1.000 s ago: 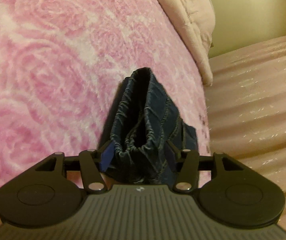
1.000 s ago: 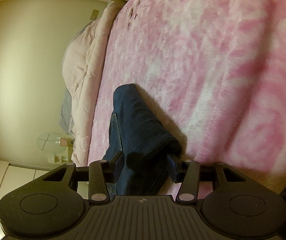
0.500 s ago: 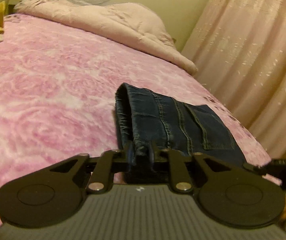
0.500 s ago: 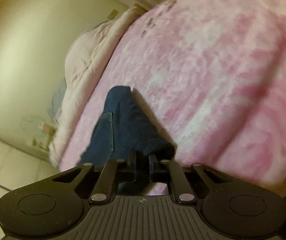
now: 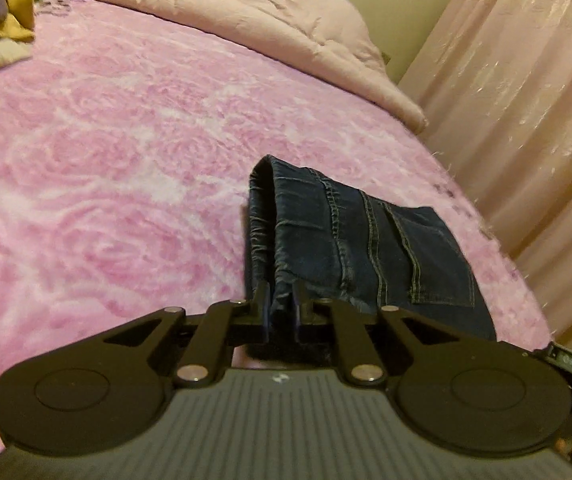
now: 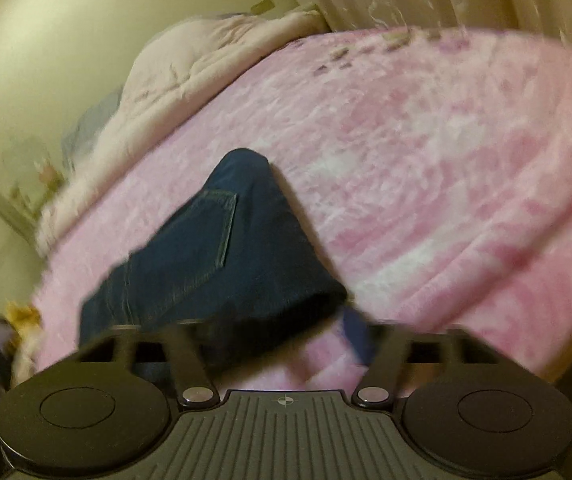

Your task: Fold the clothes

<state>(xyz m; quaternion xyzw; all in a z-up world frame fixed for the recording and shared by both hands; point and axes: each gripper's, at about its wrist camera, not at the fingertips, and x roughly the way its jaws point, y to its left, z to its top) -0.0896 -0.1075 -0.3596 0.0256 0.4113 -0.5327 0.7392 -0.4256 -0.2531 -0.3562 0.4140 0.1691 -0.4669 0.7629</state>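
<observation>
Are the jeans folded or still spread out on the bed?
Folded. The jeans form a compact stack on the pink blanket, layered fold edge and back pocket showing.

**Right gripper open over folded jeans**

The right gripper [image 6: 282,336] has just been opening, its jaws standing wide at the near edge of the folded jeans [image 6: 214,252], no longer pinching them. The jeans lie on the pink blanket [image 6: 425,168]; beyond them lies a pale duvet [image 6: 190,60].

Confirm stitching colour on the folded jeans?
Tan stitching on the dark blue jeans; clearest in the left wrist view.
</observation>
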